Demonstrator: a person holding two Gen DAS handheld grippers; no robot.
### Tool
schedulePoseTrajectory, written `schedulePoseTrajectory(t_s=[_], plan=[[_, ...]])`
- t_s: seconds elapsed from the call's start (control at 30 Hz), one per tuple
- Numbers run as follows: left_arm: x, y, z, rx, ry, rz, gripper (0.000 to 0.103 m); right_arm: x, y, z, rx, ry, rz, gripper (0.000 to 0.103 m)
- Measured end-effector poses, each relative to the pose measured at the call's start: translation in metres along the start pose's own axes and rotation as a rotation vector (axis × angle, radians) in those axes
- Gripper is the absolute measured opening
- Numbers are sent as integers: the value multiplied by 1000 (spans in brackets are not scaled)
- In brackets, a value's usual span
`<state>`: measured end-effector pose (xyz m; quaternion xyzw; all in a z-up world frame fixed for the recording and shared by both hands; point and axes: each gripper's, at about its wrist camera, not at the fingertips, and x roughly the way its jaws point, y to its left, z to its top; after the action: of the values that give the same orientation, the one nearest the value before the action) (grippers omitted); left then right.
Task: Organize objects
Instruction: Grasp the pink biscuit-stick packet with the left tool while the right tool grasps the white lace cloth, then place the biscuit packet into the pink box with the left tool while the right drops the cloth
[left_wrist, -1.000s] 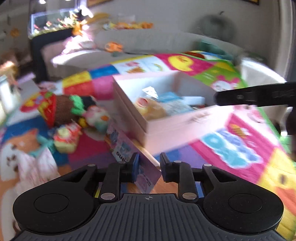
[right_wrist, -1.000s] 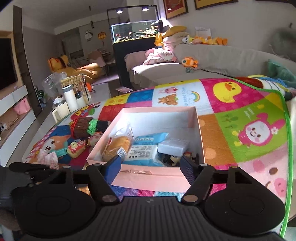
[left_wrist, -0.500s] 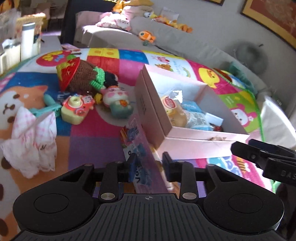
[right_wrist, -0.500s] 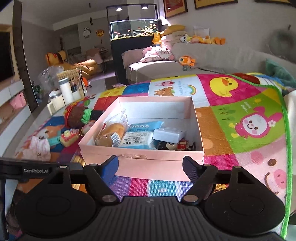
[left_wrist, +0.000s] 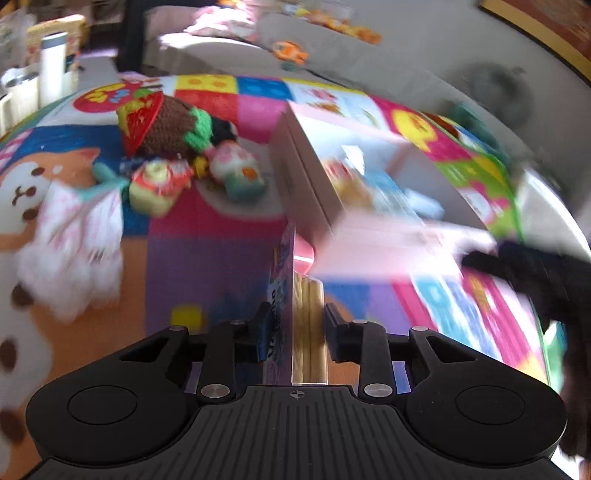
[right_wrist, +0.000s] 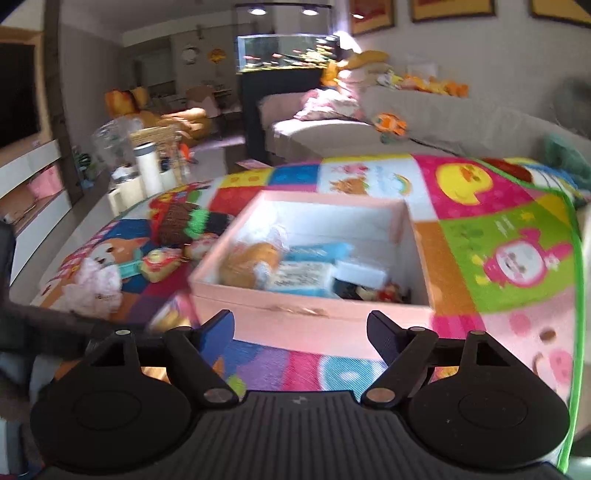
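My left tongs (left_wrist: 294, 325) pinch the flat purple snack packet (left_wrist: 295, 295) edge-on beside the pink cardboard box (right_wrist: 314, 317); right tongs (right_wrist: 301, 328) gape empty. It could clip the wall.

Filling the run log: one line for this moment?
left gripper: shut on snack pack | right gripper: open, empty | pink box: ahead

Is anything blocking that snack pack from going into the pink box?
Only the pink box's near wall. The snack pack, clamped in the left hand-held gripper, sits just outside the box's corner and must go over the rim; the top is open.
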<state>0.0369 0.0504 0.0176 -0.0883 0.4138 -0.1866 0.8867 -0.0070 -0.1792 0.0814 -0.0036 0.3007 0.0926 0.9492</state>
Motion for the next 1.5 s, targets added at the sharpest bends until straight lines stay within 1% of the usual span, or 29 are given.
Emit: schedulePoseTrajectory(t_s=[0.07, 0.13, 0.2, 0.27, 0.33, 0.4, 0.5, 0.53, 0.57, 0.6, 0.63, 0.67, 0.73, 0.8, 0.87, 0.97, 1.07, 1.17, 1.2, 1.27, 1.33, 1.4, 1.5], plan=[[-19, 6, -18, 18, 8, -41, 33, 4, 10, 9, -39, 7, 47, 80], [-34, 15, -30, -6, 14, -66, 33, 14, 22, 24, -57, 40, 145, 80], [-47, 24, -38, -26, 3, -43, 33, 32, 35, 41, -48, 107, 287, 80], [-55, 30, -41, -27, -10, -12, 33, 55, 55, 58, -37, 194, 414, 80], [-59, 36, -42, -43, -22, -1, 33, 76, 82, 72, -53, 243, 499, 80], [-61, 41, -42, -70, -29, -5, 33, 93, 116, 81, -105, 267, 539, 79], [-61, 43, -40, -89, -34, -10, 33, 126, 160, 83, -137, 368, 531, 79], [-59, 43, -39, -89, -34, -11, 34, 135, 171, 80, -155, 389, 525, 79], [-59, 43, -39, -89, -32, -14, 34, 142, 180, 76, -181, 406, 508, 70], [-59, 43, -38, -88, -31, -17, 34, 147, 188, 69, -213, 423, 488, 44], [-58, 44, -37, -87, -29, -21, 35, 149, 192, 63, -240, 439, 473, 31], [-58, 45, -36, -88, -28, -25, 35, 149, 192, 59, -250, 442, 463, 23], [-58, 46, -34, -100, -32, -32, 35, 140, 184, 59, -238, 405, 464, 21], [-56, 47, -31, -109, -35, -31, 35, 118, 167, 62, -239, 332, 451, 20], [-52, 44, -28, -118, -41, -19, 35, 93, 142, 65, -225, 270, 439, 20], [-50, 42, -25, -151, -52, -3, 34, 60, 97, 66, -162, 221, 408, 19], [-49, 37, -25, -139, -57, 25, 34, 31, 52, 55, -121, 199, 333, 19], [-46, 28, -25, -98, -53, 69, 33, 4, 20, 30, -127, 181, 221, 19], [-45, 26, -25, -92, -49, 71, 32, -4, 11, 23, -124, 187, 206, 19], [-45, 21, -26, -84, -46, 65, 31, -18, -5, 8, -104, 200, 190, 19], [-45, 16, -25, -79, -51, 51, 29, -31, -16, -5, -91, 195, 172, 19], [-49, 10, -17, -85, -72, 20, 26, -43, -25, -13, -83, 167, 149, 19], [-56, -2, 5, -71, -118, -17, 26, -58, -39, -15, -51, 109, 136, 19]])
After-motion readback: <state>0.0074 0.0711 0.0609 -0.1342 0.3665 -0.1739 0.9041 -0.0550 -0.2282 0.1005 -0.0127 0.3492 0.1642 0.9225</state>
